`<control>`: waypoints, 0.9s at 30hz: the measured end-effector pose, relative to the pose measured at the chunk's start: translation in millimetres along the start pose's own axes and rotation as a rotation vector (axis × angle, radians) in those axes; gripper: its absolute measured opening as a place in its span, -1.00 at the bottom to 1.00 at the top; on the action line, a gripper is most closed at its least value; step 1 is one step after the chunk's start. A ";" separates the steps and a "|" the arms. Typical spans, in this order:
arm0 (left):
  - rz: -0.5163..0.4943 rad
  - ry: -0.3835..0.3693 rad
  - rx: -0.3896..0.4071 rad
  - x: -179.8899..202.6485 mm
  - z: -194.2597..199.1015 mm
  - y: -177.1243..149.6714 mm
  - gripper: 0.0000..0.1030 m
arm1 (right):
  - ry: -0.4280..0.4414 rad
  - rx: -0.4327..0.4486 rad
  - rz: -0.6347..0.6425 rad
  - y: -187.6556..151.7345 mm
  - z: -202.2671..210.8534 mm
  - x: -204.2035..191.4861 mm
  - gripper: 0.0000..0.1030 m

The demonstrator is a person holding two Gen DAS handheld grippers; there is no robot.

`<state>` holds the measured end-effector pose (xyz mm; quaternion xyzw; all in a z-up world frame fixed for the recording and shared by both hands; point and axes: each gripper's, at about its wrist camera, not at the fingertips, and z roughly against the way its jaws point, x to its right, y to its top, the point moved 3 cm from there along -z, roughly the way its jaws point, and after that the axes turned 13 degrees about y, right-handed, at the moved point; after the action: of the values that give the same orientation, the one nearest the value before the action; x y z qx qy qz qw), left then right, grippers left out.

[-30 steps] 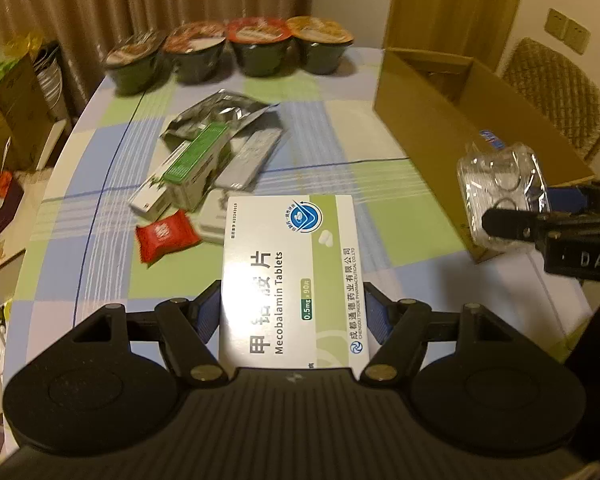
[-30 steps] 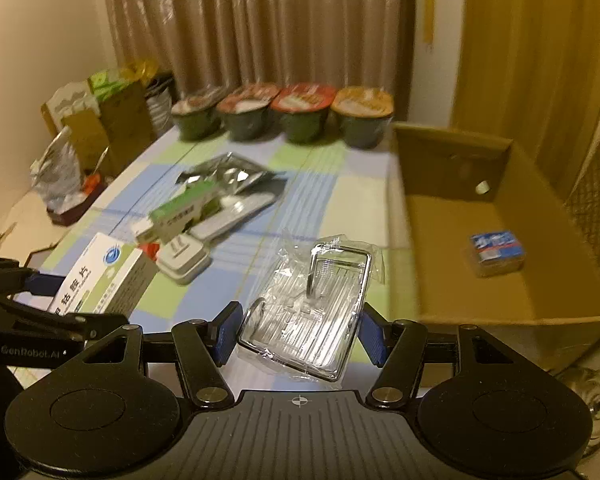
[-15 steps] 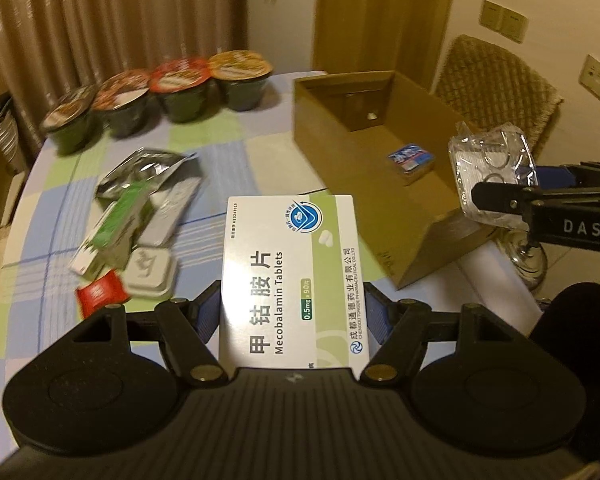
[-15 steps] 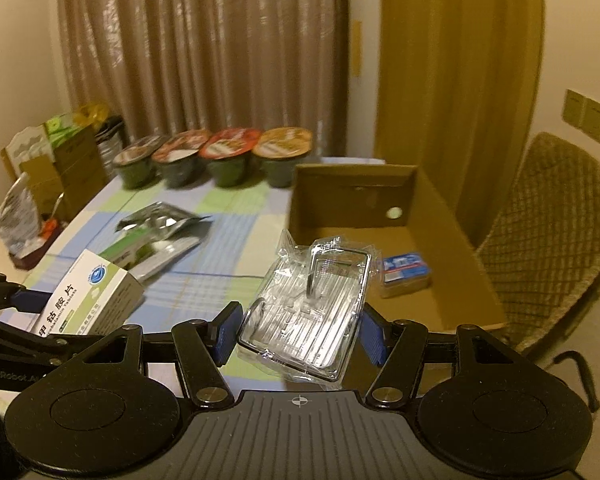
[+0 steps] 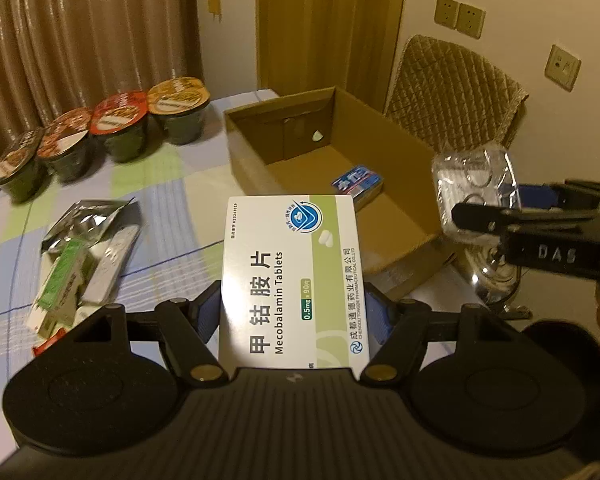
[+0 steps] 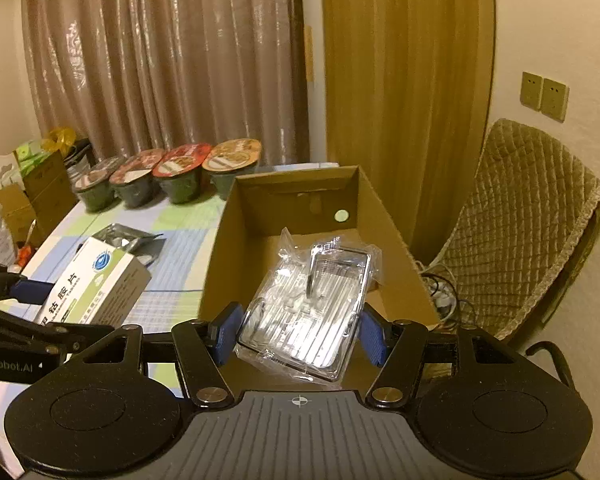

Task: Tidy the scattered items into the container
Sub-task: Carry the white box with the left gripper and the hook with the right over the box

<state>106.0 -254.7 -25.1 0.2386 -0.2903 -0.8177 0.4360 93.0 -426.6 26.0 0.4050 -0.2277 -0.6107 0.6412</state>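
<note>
The cardboard box (image 6: 384, 224) lies open just ahead of and below both pairs of jaws, with a small blue packet (image 5: 357, 182) on its floor. The left gripper (image 5: 294, 312) is closed on a white-and-green medicine carton (image 5: 292, 276), pinched by its long sides and held flat. The right gripper (image 6: 300, 330) is clamped on a clear plastic-wrapped metal rack (image 6: 312, 308), which looks to hang over the box's near end.

To do this step well, I would carry each load past the near wall until it sits clearly over bare cardboard, lower it close to the floor, then spread the jaws. The carton seems rigid and should drop flat; the rack's loose wrap may cling to a pad, so part the jaws fully.

The carton reads "Mecobalamin Tablets", "0.5mg × 90", with Chinese characters. "DAS" shows on the right gripper, "enRobot.AI" on the left. Beyond the jaws, leftward, loose packets (image 5: 80, 256) and four lidded bowls (image 5: 112, 128) are on the table (image 5: 172, 208).
</note>
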 end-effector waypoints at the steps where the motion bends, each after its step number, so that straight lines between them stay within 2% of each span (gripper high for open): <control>1: 0.002 -0.006 0.005 2.5 -1.8 4.2 0.29 | -0.003 0.002 -0.001 1.2 -0.4 3.3 0.24; 11: 0.009 -0.052 0.045 30.4 -28.7 47.1 0.29 | -0.027 0.012 -0.014 12.8 -10.0 32.3 0.24; 27: 0.014 -0.091 0.010 50.1 -86.2 68.7 0.30 | -0.031 -0.014 -0.021 22.2 -45.3 61.7 0.24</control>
<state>175.6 -351.4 -46.9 0.2012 -0.3155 -0.8233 0.4268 151.2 -477.0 5.5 0.3935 -0.2289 -0.6251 0.6340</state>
